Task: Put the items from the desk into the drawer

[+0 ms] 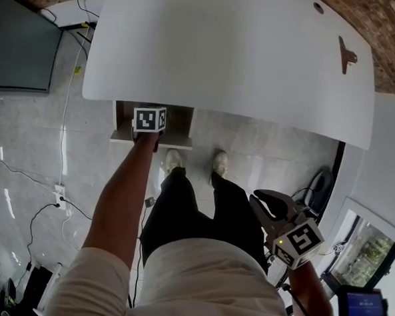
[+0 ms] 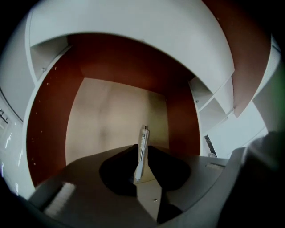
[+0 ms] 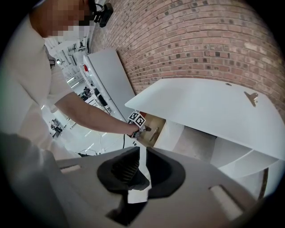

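Observation:
The drawer (image 1: 176, 119) stands pulled out under the white desk (image 1: 230, 56). My left gripper (image 1: 147, 139) reaches down into it, its marker cube (image 1: 150, 120) above the opening. In the left gripper view the left gripper (image 2: 142, 149) is shut on a white pen (image 2: 143, 147) that points at the drawer's beige bottom (image 2: 111, 120). A small brown item (image 1: 347, 56) lies on the desk's far right. My right gripper (image 1: 265, 199) hangs low at my right side, away from the desk. Its jaws (image 3: 141, 151) stand almost together with nothing between them.
A dark screen (image 1: 21, 43) and floor cables (image 1: 65, 146) lie to the left. The person's legs and shoes (image 1: 174, 160) stand just before the drawer. White shelf compartments (image 3: 231, 153) sit under the desk's right side, and a brick wall (image 3: 200, 40) runs behind.

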### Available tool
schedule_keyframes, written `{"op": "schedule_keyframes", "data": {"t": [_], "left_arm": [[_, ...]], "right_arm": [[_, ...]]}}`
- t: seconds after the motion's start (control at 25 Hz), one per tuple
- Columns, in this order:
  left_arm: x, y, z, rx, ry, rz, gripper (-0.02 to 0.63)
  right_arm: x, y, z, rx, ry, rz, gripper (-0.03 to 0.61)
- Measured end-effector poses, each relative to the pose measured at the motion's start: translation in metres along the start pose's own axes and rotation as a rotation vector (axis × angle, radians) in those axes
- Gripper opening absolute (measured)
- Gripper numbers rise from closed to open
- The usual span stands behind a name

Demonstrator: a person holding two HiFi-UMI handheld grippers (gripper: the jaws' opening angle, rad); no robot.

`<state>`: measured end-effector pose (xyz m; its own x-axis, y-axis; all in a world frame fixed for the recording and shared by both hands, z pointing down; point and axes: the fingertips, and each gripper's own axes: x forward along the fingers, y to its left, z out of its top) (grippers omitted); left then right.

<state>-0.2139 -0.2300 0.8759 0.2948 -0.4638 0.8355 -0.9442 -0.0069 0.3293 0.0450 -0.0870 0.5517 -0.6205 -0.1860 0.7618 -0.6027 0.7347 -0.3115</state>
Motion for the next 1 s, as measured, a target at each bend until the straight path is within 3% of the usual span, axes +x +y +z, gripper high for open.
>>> {"op": "schedule_keyframes", "data": {"t": [0.64, 1.0], "left_arm": [[-0.123, -0.049, 0.01, 0.03, -0.071, 0.042, 0.075], [-0.223, -0.135, 0.012, 0.087, -0.148, -0.056, 0.063]], "right_arm": [[-0.043, 0.012, 0.035, -0.095, -0.124, 0.116, 0.044], [-0.084, -0.009, 0.067, -0.19, -0.201, 0.181, 0.044]]}}
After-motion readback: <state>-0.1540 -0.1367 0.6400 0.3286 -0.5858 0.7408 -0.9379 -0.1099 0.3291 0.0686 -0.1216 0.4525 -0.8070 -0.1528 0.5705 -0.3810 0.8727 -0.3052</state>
